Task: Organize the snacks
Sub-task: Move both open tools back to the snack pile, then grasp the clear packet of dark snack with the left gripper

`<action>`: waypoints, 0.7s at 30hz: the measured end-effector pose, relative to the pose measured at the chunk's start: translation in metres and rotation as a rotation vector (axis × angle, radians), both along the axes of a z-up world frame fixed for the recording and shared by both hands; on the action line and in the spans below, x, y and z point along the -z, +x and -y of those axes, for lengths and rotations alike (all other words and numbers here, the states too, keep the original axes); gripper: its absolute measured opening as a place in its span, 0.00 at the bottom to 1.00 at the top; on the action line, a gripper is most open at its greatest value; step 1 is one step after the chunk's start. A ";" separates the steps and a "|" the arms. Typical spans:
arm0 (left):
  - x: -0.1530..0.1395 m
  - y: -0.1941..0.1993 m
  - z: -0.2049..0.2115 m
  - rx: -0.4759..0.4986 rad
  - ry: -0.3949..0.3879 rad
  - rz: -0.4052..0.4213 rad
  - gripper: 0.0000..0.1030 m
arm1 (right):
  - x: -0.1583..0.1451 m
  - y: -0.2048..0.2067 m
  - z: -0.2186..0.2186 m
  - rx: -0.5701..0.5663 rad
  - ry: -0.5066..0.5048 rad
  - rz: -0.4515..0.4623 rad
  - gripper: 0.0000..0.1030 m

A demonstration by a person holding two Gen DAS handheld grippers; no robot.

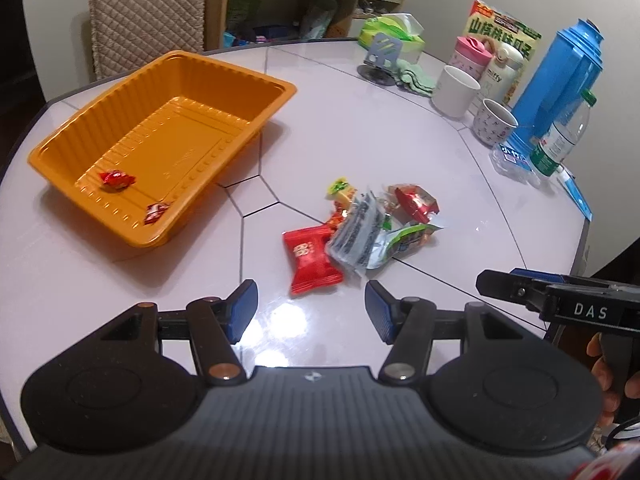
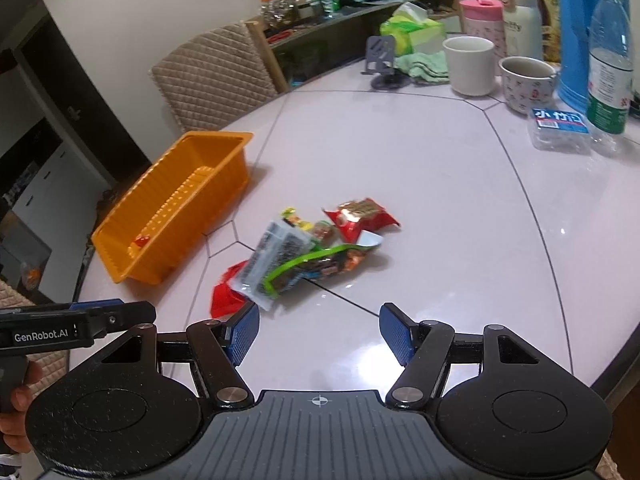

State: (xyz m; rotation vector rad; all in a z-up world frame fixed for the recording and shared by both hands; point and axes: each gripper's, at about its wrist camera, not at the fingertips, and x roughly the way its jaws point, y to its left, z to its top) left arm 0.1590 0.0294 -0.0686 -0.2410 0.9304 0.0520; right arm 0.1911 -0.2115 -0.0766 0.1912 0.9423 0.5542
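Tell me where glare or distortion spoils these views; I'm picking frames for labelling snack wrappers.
Left wrist view: lamp glare whitens the table between the open left gripper fingers, just short of the red packet; fisheye bends the table edge. Right wrist view: a weaker sheen lies ahead of the open right gripper; the snack pile stays readable, while the orange tray looks stretched.

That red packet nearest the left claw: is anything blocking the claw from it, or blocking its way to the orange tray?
Nothing visible does. The open left gripper faces the red packet across bare table, and bare tabletop lies between the packet and the orange tray. The packet's far edge touches the snack pile.
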 end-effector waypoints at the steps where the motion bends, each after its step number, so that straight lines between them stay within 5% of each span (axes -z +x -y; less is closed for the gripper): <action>1: 0.001 0.003 0.002 0.008 0.004 0.001 0.54 | 0.001 0.001 0.002 0.006 -0.002 -0.003 0.65; 21: 0.047 0.088 0.028 0.222 0.075 0.010 0.46 | 0.026 0.029 0.020 0.109 -0.019 -0.063 0.65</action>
